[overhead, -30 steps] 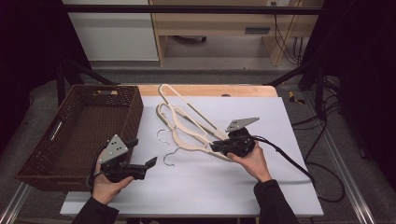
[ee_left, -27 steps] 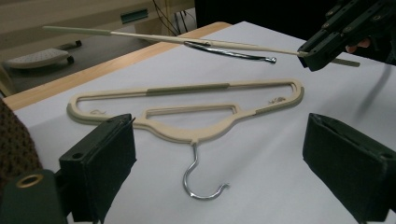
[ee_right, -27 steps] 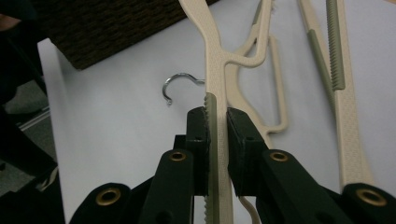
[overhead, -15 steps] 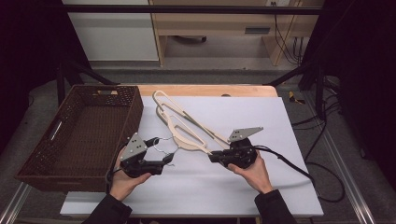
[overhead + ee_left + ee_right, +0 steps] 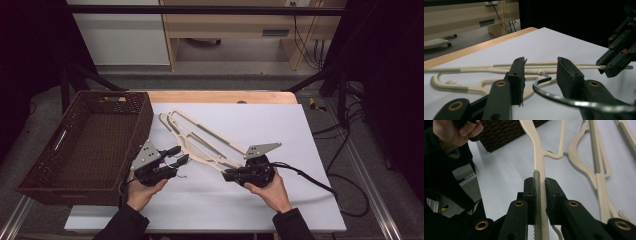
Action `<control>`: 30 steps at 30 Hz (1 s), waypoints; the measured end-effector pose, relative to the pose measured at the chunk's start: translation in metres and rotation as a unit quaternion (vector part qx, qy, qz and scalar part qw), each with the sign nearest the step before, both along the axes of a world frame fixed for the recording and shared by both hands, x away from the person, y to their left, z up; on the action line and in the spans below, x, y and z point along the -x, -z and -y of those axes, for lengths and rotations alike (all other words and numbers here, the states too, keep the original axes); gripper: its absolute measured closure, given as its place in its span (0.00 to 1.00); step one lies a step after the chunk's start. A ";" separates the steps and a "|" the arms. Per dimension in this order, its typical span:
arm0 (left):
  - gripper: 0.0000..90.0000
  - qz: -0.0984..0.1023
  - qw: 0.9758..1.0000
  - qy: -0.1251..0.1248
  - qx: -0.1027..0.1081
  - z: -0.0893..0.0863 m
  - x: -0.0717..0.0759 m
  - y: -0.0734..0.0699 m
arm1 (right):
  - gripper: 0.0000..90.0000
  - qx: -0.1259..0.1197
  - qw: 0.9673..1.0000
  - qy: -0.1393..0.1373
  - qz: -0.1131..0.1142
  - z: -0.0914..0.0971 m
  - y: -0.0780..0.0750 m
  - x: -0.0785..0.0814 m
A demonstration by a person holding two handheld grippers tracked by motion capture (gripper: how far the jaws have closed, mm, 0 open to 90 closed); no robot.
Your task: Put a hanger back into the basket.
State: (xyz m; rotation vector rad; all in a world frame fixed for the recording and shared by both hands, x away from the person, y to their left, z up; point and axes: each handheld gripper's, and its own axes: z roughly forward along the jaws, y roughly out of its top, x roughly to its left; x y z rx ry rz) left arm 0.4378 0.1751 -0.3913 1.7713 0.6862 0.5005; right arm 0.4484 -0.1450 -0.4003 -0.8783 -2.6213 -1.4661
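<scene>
Cream hanger [image 5: 200, 142] pinched by right hand-held gripper [image 5: 229, 175]; left hand-held gripper [image 5: 540, 82], at 9 o'clock, has been closing round hook [image 5: 544, 88], not yet pressing. Next: clamp, lift w/ both toward basket [image 5: 60, 165].

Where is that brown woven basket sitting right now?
In the high view the basket stands at the table's left edge, just left of the cream hangers, with the left tongs right beside its near right corner.
</scene>
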 end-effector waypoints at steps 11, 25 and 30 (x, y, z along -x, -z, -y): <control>0.89 -0.020 1.000 -0.014 -0.002 0.002 0.000 0.005 | 0.90 0.003 1.000 -0.005 0.004 -0.002 0.004 0.003; 0.85 -0.053 0.998 -0.026 0.010 0.001 0.005 0.009 | 0.90 0.015 1.000 -0.004 0.014 -0.003 0.006 0.005; 0.89 -0.052 0.998 -0.029 0.012 0.003 0.005 0.008 | 0.90 0.022 1.000 -0.005 0.016 -0.004 0.008 0.007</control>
